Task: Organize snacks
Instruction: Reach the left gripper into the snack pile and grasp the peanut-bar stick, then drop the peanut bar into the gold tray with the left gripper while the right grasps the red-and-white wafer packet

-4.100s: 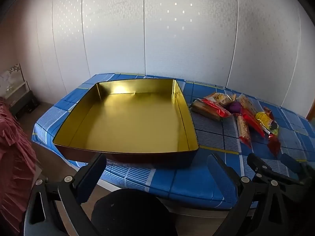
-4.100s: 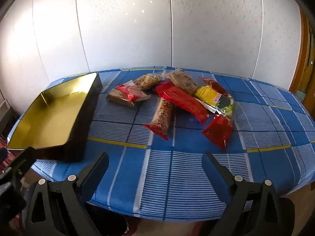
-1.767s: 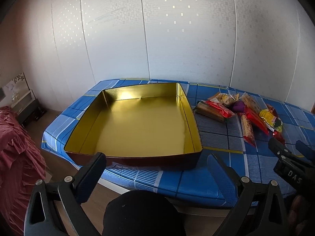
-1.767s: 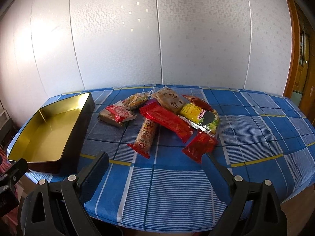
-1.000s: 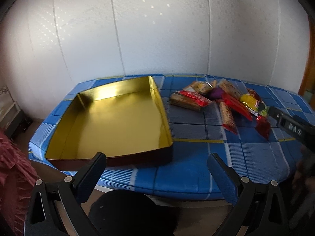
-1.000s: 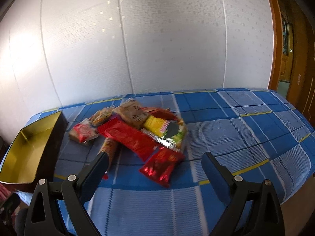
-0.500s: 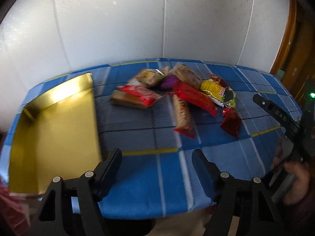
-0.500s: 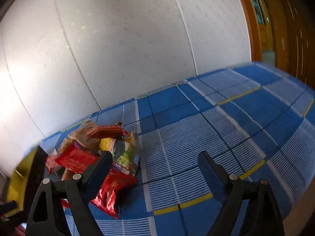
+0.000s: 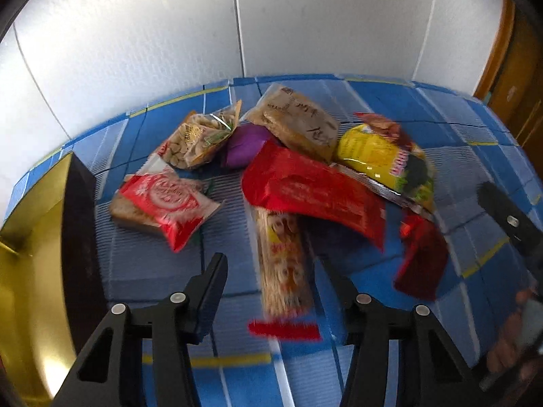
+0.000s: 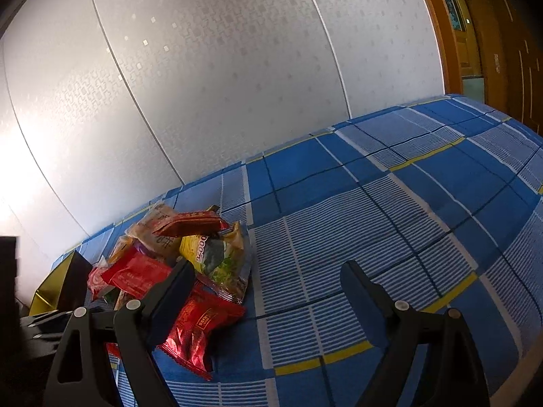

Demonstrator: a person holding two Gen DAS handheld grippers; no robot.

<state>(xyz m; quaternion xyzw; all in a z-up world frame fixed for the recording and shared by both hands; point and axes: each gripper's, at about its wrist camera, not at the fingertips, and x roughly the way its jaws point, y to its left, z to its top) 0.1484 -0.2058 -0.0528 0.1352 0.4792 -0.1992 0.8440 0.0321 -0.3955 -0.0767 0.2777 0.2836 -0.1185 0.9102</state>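
We saw left gripper (image 9: 273, 266) jaws wide, astride long biscuit pack (image 9: 283, 261) right of gold tin (image 9: 30, 254); should've closed mid-pack. Right gripper (image 10: 268, 281) wide, empty.

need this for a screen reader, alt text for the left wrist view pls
An open left gripper straddles a long biscuit packet at the near edge of a snack pile on a blue checked tablecloth, gold tray at left.

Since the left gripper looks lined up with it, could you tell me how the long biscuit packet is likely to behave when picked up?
The long biscuit packet looks fairly stiff: stacked round biscuits show through it. Its glossy film may be slippery. Its far end lies under the red wrapper, which would probably shift. The left gripper is open around it.
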